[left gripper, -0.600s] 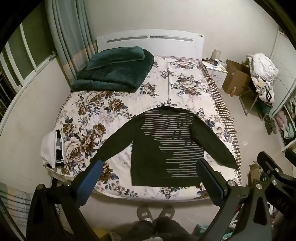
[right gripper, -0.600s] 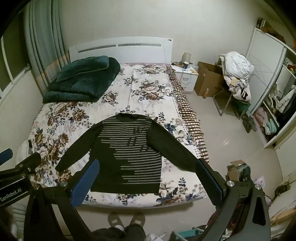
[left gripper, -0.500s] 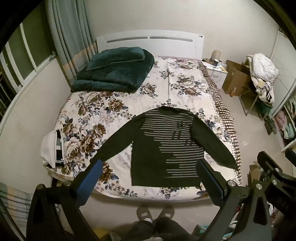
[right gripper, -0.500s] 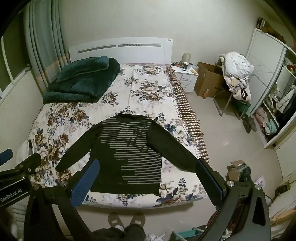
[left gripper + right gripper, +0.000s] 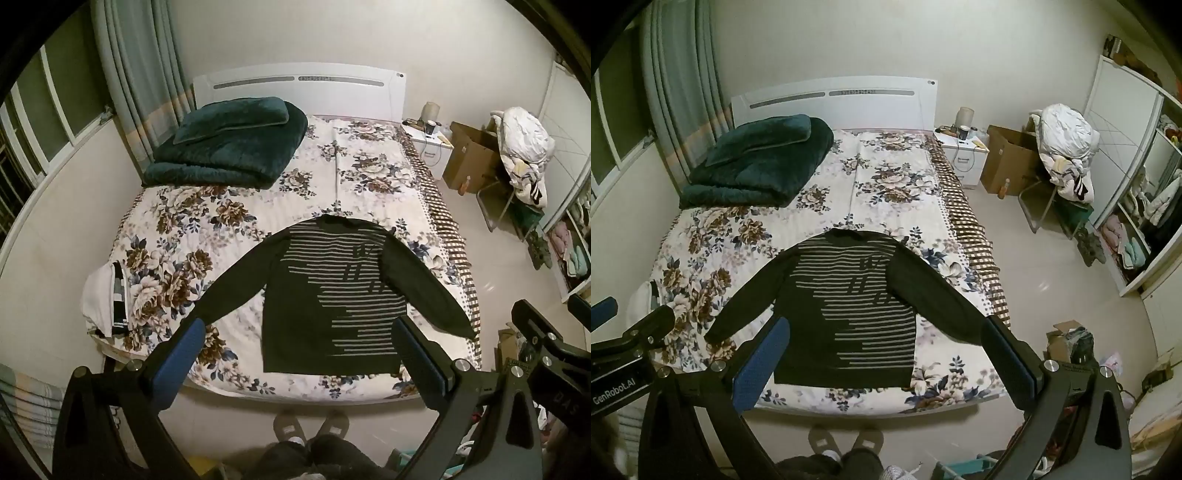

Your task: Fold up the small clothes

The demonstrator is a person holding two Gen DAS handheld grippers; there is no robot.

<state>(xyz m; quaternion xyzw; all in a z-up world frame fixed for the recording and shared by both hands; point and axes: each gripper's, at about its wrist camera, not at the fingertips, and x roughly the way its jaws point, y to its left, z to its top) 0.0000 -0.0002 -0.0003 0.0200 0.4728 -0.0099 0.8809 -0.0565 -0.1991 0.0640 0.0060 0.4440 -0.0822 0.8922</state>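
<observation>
A dark long-sleeved sweater (image 5: 325,295) with pale stripes lies flat on the floral bed (image 5: 221,221), sleeves spread out, hem toward me. It also shows in the right wrist view (image 5: 849,302). My left gripper (image 5: 295,347) is open and empty, held high above the bed's foot edge. My right gripper (image 5: 882,347) is open and empty too, beside the left one and above the same edge. Neither touches the sweater.
A folded dark green blanket (image 5: 229,144) lies at the bed's head on the left. A white and black garment (image 5: 107,299) hangs at the left bed edge. A nightstand (image 5: 964,155), cardboard box (image 5: 1008,162), chair with laundry (image 5: 1063,155) and open wardrobe (image 5: 1137,221) stand to the right.
</observation>
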